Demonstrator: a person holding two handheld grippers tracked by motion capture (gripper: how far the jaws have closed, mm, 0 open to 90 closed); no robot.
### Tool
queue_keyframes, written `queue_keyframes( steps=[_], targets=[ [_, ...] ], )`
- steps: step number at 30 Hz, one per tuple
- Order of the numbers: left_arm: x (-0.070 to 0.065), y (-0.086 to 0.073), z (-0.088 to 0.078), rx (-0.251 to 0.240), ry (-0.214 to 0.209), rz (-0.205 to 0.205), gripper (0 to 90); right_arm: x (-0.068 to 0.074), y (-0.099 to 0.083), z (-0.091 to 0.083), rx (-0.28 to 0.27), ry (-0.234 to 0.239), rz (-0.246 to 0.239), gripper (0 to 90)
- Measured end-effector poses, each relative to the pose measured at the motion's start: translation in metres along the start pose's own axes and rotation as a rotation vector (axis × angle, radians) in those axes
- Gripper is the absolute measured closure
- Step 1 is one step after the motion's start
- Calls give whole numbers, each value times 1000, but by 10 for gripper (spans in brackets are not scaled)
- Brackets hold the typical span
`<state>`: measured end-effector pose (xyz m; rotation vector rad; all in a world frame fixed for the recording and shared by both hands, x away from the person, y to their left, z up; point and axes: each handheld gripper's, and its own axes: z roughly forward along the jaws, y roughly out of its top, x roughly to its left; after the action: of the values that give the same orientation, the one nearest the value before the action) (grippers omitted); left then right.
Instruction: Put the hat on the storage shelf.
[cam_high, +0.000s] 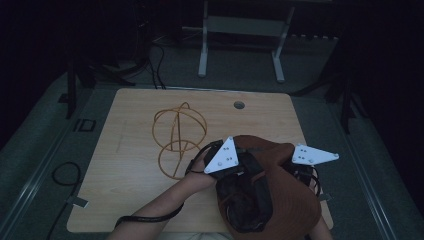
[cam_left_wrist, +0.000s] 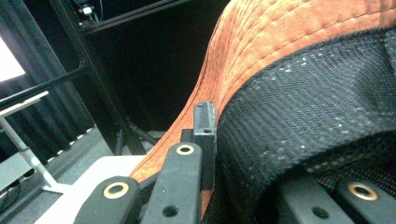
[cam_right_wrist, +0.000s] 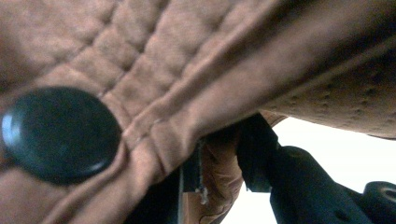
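Observation:
A brown suede hat (cam_high: 287, 175) is held upside down over the table's near right part, its dark lining (cam_high: 245, 200) facing up. My left gripper (cam_high: 227, 160) is at the hat's left rim. In the left gripper view its finger (cam_left_wrist: 204, 130) presses the orange brim (cam_left_wrist: 280, 42) against the black woven inner band (cam_left_wrist: 317, 102), so it is shut on the hat. My right gripper (cam_high: 305, 160) is at the hat's right side. Up close, a fold of suede beside a black button (cam_right_wrist: 58, 133) runs down between its jaws, which pinch it.
An orange wire frame of hoops (cam_high: 177, 135) lies on the wooden table (cam_high: 125, 170), just left of my left hand. A round cable hole (cam_high: 239, 105) sits near the far edge. A white stand (cam_high: 202, 55) is on the floor beyond, and a cable loop (cam_high: 65, 175) to the left.

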<state>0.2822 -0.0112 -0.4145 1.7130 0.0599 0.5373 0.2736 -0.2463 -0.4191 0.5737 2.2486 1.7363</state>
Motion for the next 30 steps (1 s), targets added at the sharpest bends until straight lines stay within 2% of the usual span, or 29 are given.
queue_keyframes(
  steps=[4, 6, 10, 13, 15, 19, 20, 21, 23, 26, 30],
  targets=[
    [0, 4, -1, 7, -1, 24, 843, 1, -1, -2, -15, -16, -5, 865],
    [0, 6, -1, 28, 3, 33, 826, 1, -2, -3, -18, -19, 10, 875],
    [3, 8, -4, 35, 8, 16, 747, 2, -1, -4, -1, -30, 2, 880],
    [5, 13, -9, 37, 33, 16, 626, 0, 1, -9, -15, -27, 9, 881],
    [8, 16, -12, 54, 45, 7, 541, -3, 3, -14, -25, -50, 10, 881],
    [12, 16, -20, 84, 75, -19, 488, -10, 8, -30, -71, -100, 29, 881],
    [12, 16, -20, 84, 75, -19, 483, -10, 8, -30, -71, -100, 29, 881],
    [13, 16, -23, 104, 90, -25, 483, -12, 9, -34, -80, -110, 30, 881],
    [13, 16, -28, 113, 99, -26, 482, -17, 14, -43, -96, -143, 30, 881],
    [13, 16, -34, 115, 107, -36, 478, -20, 17, -46, -105, -165, 27, 881],
    [12, 15, -51, 150, 136, -62, 463, -29, 25, -51, -116, -224, 19, 882]
  ],
)
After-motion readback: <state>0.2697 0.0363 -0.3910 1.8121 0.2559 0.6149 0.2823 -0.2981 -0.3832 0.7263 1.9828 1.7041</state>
